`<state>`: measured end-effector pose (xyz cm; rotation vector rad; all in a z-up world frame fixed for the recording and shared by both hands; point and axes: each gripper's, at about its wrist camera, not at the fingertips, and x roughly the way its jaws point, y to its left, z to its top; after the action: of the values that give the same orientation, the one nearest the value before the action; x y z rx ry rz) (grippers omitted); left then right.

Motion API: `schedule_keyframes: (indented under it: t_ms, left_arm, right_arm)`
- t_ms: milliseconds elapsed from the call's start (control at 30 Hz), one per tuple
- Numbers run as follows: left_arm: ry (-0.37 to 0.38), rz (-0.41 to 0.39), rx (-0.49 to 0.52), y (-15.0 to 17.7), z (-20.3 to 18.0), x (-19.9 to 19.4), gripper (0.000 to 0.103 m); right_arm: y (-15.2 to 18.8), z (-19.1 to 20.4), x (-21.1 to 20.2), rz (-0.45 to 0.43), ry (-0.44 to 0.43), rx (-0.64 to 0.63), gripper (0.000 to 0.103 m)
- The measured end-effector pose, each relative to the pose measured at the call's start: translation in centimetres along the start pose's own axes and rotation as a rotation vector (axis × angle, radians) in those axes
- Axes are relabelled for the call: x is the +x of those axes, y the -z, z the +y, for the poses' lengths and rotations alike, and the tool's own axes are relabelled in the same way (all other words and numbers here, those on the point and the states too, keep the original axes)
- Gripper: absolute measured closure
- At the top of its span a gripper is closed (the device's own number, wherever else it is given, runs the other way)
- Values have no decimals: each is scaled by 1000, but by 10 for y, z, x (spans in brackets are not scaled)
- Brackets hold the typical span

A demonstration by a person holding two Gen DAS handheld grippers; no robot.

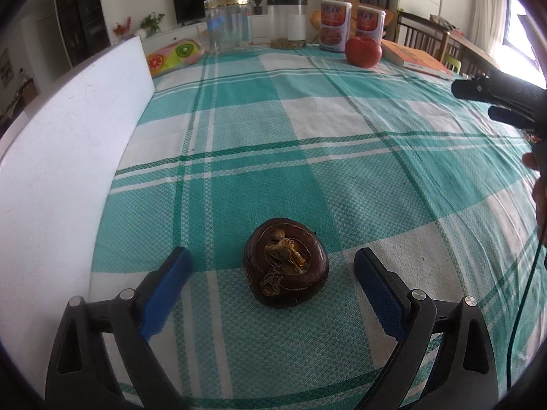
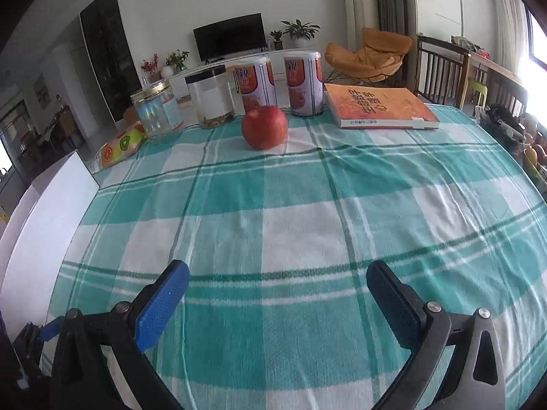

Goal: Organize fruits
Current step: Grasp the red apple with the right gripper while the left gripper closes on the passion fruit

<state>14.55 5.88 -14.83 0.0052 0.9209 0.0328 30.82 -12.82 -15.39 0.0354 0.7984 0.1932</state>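
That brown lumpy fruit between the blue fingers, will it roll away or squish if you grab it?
The brown fruit looks squat and sits flat on the checked cloth, so it probably won't roll far. Its skin looks hard and shiny, so it may slip a little against the left gripper, whose jaws stand open on either side. It seems firm, so unlikely to squish.

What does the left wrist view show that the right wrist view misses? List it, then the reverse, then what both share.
Only the left wrist view: a dark brown water chestnut on the cloth between the open fingers of the left gripper.

Only the right wrist view: the open right gripper from behind, over bare cloth, and an orange chair.

Both: the apple, the checked cloth, two cans, two jars, the book and the white board.
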Motion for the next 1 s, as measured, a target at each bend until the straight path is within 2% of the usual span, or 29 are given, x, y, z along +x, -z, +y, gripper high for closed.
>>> schedule_keyframes:
  t_ms: [200,300,400,433,467,567,700,1000]
  left_arm:
    - [-4,1,-2,0,1,1,5]
    - [-5,2,-2,0,1,1,4]
    - [-5,2,-2,0,1,1,4]
    - [-5,2,-2,0,0,1,4]
    - [-5,2,-2,0,1,1,4]
    - [-5,1,-2,0,0,1,4]
    - [-5,1,-3,0,0,1,4]
    - [-5,2,-3,0,0,2,4]
  right_arm:
    - [-96,18,94,14,60,-68,0]
    - [-122,32,134,64,98,-127,0]
    - [-133,40,163,96,115,-158,1]
    - [-134,41,171,115,114,-171,9]
    - [-134,40,178,142,110,-180,33]
    - [-135,23,168,119,45,-87,35]
    - [-113,1,139,84,-19,-6,35]
    - [-12,-17,36,128,-135,84,35]
